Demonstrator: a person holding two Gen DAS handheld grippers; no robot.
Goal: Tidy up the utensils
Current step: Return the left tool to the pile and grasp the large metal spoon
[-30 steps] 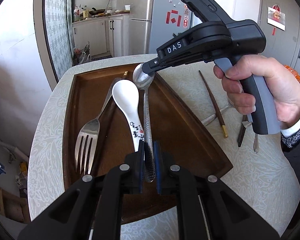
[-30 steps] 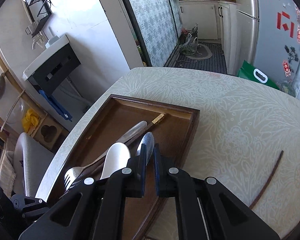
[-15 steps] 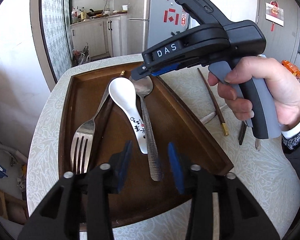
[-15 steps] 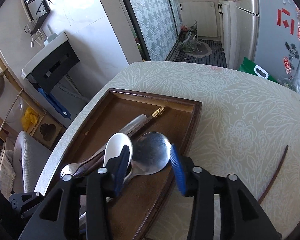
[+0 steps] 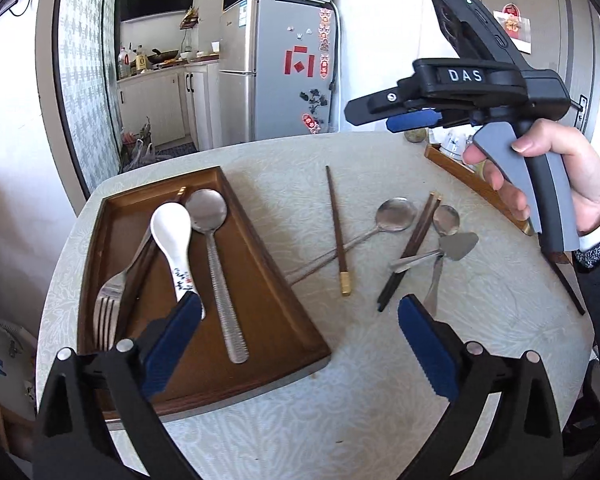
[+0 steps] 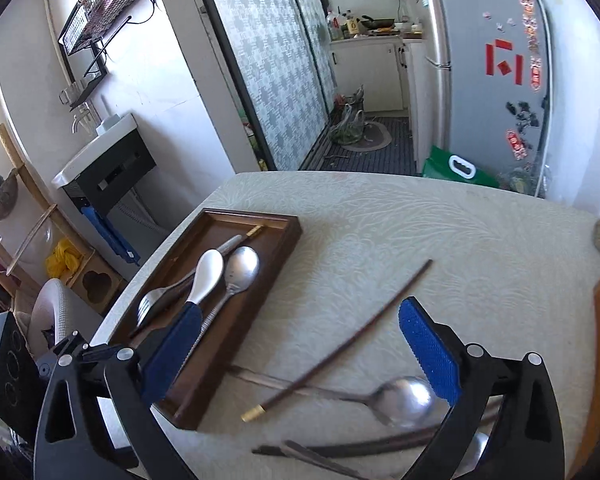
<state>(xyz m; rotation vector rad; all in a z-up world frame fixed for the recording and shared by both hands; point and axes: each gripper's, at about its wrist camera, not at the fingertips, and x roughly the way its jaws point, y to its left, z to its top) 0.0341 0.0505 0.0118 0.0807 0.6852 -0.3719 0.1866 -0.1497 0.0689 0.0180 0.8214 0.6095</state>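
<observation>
Loose chopstick [image 6: 348, 340] on worktop [image 6: 440, 240] slanting between opening, empty right claw [image 6: 306, 354] pads (left claw [image 5: 300, 340] likewise opening, empty), nearer right.

We see a wooden tray [image 5: 260, 240] holding a fork [image 5: 106, 304], white ceramic spoon [image 5: 172, 236] and steel spoon [image 5: 212, 232]; more spoons [image 5: 394, 216] and chopsticks [image 5: 337, 224] lie scattered on the table beside it.

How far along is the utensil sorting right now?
Partly done. The wooden tray holds a fork, white spoon and metal spoon. Both claws, left and right, are opening, empty. A chopstick and spoons remain on the table.
</observation>
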